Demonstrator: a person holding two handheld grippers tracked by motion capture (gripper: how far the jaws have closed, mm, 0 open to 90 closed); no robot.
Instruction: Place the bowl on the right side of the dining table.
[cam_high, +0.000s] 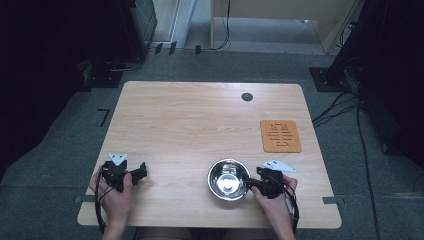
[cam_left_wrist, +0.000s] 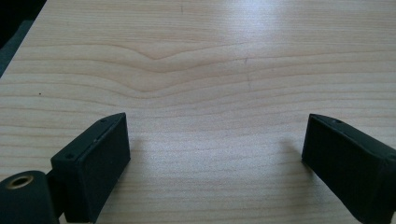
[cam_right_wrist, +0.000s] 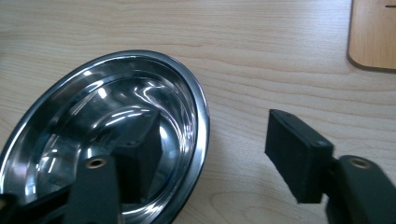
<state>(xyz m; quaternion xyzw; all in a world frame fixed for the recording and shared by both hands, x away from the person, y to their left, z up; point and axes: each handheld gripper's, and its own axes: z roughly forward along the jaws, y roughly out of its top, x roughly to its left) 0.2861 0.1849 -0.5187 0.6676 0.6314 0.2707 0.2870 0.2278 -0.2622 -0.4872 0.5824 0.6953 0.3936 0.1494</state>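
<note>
While astride bowl rim (cam_right_wrist: 201, 116), tongs (cam_right_wrist: 219, 154) unclamped.

Both grippers were matte black. The left gripper (cam_high: 141, 173) carried a pale grey three-cornered plate (cam_high: 118, 158) on top, and a black cable (cam_high: 98, 210) trailed back along the bare forearm. The right gripper (cam_high: 248, 183) bore a like plate (cam_high: 278, 166) — longer-looking from above — with its own dark cable (cam_high: 294, 210) looping past the wrist. Seen close, the jaws were blocky rectangular pads with small screw holes, and brass-coloured threaded inserts (cam_right_wrist: 95, 163) sat in the arms behind them.
</note>
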